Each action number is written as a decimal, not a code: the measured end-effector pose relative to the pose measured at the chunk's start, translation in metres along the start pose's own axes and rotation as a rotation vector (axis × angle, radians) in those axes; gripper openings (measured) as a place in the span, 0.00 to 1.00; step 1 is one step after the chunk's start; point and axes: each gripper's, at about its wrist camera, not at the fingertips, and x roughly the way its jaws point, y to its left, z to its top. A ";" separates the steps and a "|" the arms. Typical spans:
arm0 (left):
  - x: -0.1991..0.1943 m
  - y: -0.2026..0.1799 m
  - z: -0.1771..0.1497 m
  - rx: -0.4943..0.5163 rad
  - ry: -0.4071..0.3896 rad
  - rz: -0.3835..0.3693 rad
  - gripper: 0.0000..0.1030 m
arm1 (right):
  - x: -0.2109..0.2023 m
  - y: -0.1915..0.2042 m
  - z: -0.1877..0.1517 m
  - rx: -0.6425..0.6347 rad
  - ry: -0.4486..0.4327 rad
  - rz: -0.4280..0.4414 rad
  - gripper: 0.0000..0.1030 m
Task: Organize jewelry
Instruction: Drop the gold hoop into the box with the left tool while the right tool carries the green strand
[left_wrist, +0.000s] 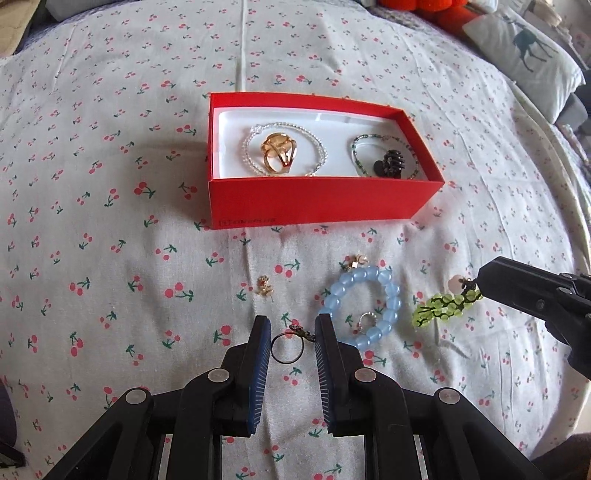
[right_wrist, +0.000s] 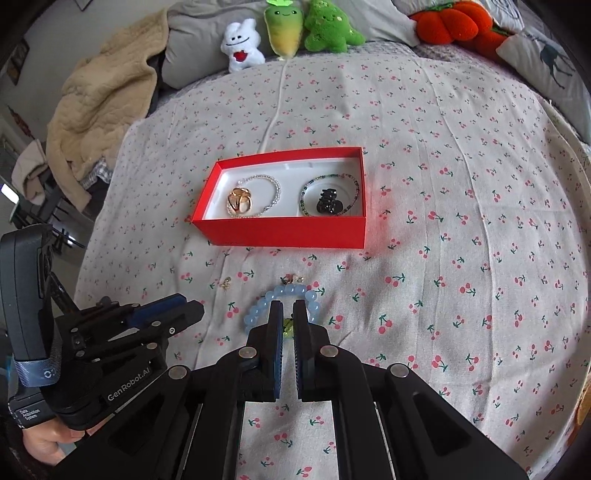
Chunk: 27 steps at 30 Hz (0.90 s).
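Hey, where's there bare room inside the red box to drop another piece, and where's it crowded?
Inside the red box, the free patches are the white strip between the clear bead bracelet and the green bead bracelet, and along the back wall. Both ends are crowded: the gold ring fills one loop, the black hair clip the other.

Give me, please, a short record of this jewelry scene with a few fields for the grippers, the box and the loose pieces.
surface: bedspread with cherry print
left gripper: holds a thin dark ring with a small charm
right gripper: shut on the green bead bracelet, lifted off the cloth
red box: open; gold ring inside a clear bead bracelet; black hair clip inside a green bead loop
loose on the cloth: blue bead bracelet, small gold earring
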 end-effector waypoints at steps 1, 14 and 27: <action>-0.002 -0.001 0.001 0.003 -0.007 -0.002 0.18 | -0.002 0.000 0.001 0.003 -0.007 0.003 0.05; -0.022 -0.004 0.023 -0.012 -0.132 -0.110 0.18 | -0.023 -0.003 0.016 0.039 -0.138 0.005 0.05; -0.002 0.026 0.064 -0.081 -0.234 -0.078 0.18 | -0.026 -0.015 0.042 0.102 -0.236 0.028 0.05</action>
